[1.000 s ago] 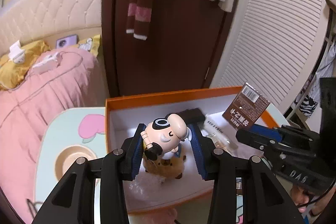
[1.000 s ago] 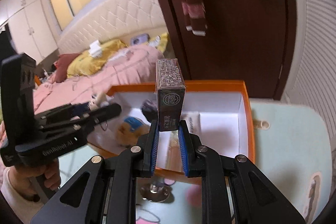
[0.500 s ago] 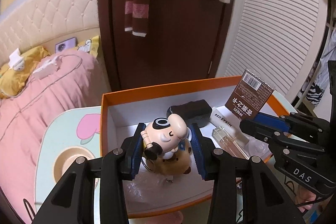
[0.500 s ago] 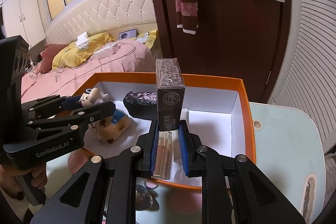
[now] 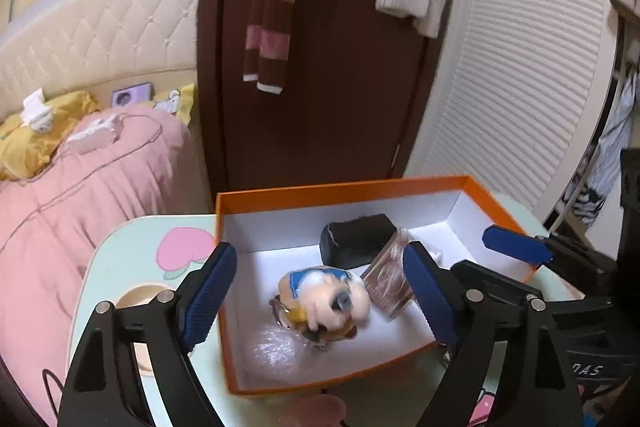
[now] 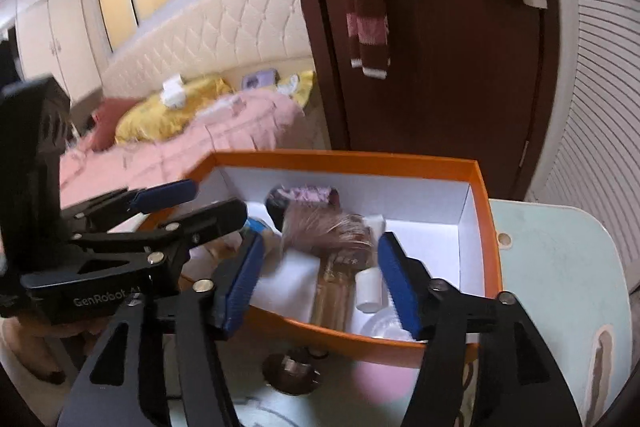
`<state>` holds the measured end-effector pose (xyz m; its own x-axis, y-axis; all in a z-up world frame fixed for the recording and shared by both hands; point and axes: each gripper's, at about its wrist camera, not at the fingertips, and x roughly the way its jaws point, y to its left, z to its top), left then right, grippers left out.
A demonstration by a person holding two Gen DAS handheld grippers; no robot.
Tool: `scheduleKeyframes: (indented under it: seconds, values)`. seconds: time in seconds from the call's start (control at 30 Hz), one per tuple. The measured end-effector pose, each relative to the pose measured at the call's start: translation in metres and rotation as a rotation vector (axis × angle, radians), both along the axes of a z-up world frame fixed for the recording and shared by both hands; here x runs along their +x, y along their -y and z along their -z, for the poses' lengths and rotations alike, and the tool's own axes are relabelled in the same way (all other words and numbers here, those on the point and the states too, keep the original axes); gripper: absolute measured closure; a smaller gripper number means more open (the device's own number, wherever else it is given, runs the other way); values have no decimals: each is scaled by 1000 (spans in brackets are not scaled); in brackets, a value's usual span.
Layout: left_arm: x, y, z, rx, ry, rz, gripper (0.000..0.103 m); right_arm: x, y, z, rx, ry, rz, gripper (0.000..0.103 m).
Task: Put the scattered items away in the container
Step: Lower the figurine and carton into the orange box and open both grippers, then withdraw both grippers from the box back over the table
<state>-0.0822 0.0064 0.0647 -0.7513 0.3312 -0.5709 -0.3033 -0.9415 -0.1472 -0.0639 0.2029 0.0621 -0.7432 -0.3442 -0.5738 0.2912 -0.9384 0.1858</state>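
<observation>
Standing wide apart, the jaws of the left gripper [image 5: 316, 291] have just been opening, and the cartoon figurine [image 5: 324, 301] lies free between them on the white floor of the orange box [image 5: 340, 189], on its side, with no pad touching it. Just beside it lies a brown carton [image 5: 386, 289], and behind it a black pouch [image 5: 356, 239].

The right gripper [image 6: 320, 281] also has its jaws spread, having just been opening; the same brown carton [image 6: 324, 231] is seen between them, very blurred, and it touches neither pad. Below it in the box I can see a clear bottle [image 6: 334, 291] and a small white cap [image 6: 369, 291].

The box stands on a pale green table [image 5: 120, 251] with a pink heart print. Behind the table are a dark brown door [image 5: 340, 87] with a striped scarf [image 5: 268, 11] hanging on it, a white slatted wall [image 5: 520, 87] and a bed with a pink blanket [image 5: 80, 179].

The print on the carton cannot be read in either view, and the near corner of the box is cut off behind the black fingers. A small round metal thing [image 6: 294, 373] in front of the box is too blurred to name
</observation>
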Motion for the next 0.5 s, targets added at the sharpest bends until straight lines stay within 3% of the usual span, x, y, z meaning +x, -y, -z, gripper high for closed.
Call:
scheduleKeyframes:
  seconds: [0.5]
  values:
    - [28,34,-16,15,33,-74,18,26,-10,-17,-75,-7,-11,33]
